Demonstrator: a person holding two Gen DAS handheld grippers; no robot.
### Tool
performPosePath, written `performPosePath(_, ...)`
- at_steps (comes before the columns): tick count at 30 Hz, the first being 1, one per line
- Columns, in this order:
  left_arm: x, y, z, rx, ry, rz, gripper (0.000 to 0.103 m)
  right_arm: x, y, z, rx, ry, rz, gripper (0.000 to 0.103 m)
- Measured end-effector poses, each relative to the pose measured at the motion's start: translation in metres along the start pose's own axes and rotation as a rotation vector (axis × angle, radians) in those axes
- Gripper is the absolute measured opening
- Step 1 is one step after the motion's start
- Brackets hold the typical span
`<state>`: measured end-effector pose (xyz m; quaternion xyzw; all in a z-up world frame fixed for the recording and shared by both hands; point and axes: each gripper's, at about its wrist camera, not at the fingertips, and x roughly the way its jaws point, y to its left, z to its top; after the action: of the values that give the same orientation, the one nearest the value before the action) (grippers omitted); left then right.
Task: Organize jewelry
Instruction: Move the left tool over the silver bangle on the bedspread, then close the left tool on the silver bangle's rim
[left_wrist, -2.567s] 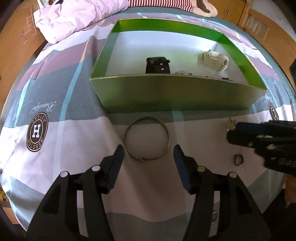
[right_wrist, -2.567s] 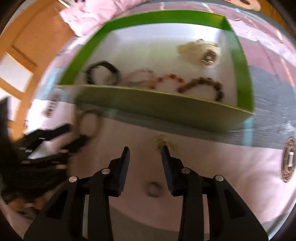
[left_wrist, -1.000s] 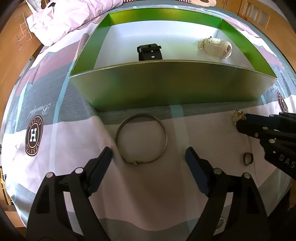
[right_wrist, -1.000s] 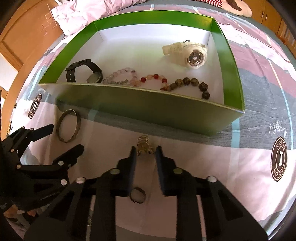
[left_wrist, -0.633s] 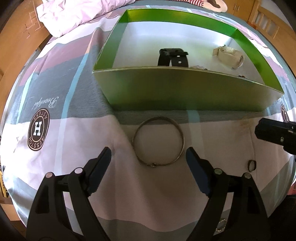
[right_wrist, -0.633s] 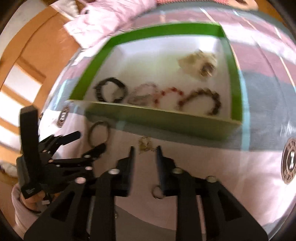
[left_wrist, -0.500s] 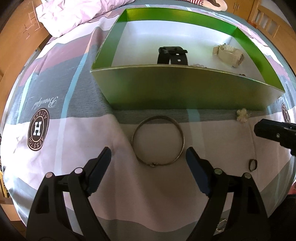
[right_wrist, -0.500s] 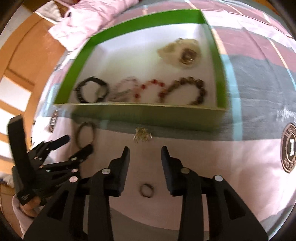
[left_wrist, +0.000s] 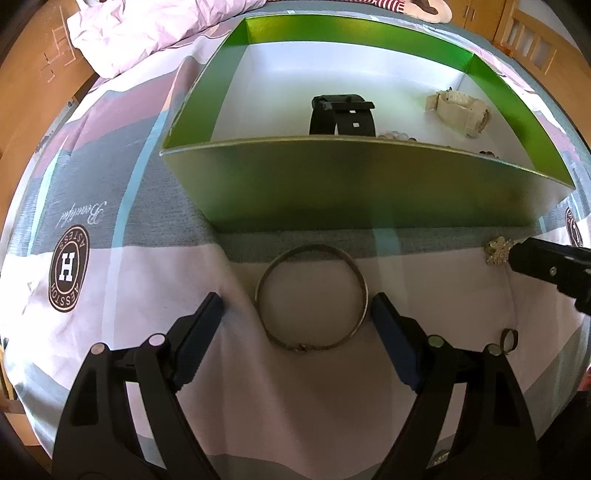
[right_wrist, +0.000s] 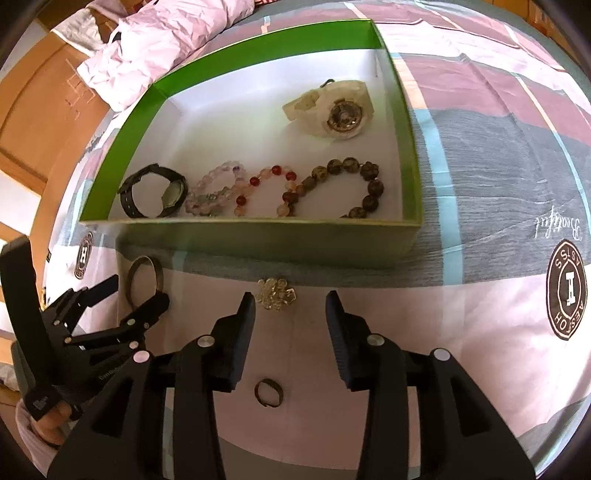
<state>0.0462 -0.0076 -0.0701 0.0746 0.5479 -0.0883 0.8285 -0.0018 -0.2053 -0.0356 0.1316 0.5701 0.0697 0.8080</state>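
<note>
A green box (left_wrist: 369, 184) (right_wrist: 258, 240) with a white floor lies on the bedspread. It holds a black watch (right_wrist: 151, 195), a white watch (right_wrist: 332, 110) and three bead bracelets (right_wrist: 280, 192). A metal bangle (left_wrist: 312, 297) (right_wrist: 144, 282) lies in front of the box, between the fingers of my open left gripper (left_wrist: 297, 314). A gold brooch (right_wrist: 277, 290) (left_wrist: 498, 251) lies just ahead of my open, empty right gripper (right_wrist: 290, 310). A small ring (right_wrist: 268, 392) (left_wrist: 509, 338) lies under the right gripper.
A crumpled pink duvet (left_wrist: 147, 33) lies behind the box at the left. Wooden furniture (right_wrist: 44, 110) borders the bed. The bedspread has round logo prints (left_wrist: 68, 267) (right_wrist: 567, 288).
My right gripper has opened wider over the brooch. My left gripper has closed in on the bangle, which now lies between its fingers.
</note>
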Motion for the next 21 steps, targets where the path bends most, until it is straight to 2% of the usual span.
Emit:
performPosePath(1, -0.002, 0.001, -0.001, -0.004, -0.007, -0.002, 0.069, 0.0, 0.002, 0.0, -0.007, 0.0, -0.002, 0.04)
performPosePath(3, -0.005, 0.004, -0.001, -0.009, -0.015, 0.002, 0.062, 0.001, 0.004, 0.0, -0.011, -0.001, -0.003, 0.04)
performPosePath(10, -0.012, 0.008, 0.0, -0.017, -0.039, -0.019, 0.061, -0.001, 0.003, 0.001, 0.004, -0.022, -0.004, 0.04)
performPosePath(15, -0.023, 0.002, -0.002, 0.026, -0.081, -0.01, 0.061, -0.008, -0.002, 0.004, 0.033, -0.061, 0.033, 0.04)
performPosePath(18, -0.024, 0.003, -0.003, 0.015, -0.075, -0.028, 0.051, -0.006, 0.003, 0.004, 0.005, -0.061, 0.029, 0.04)
performPosePath(21, -0.02, 0.006, -0.004, -0.003, -0.048, -0.009, 0.051, -0.002, 0.008, 0.003, -0.008, -0.049, 0.019, 0.04)
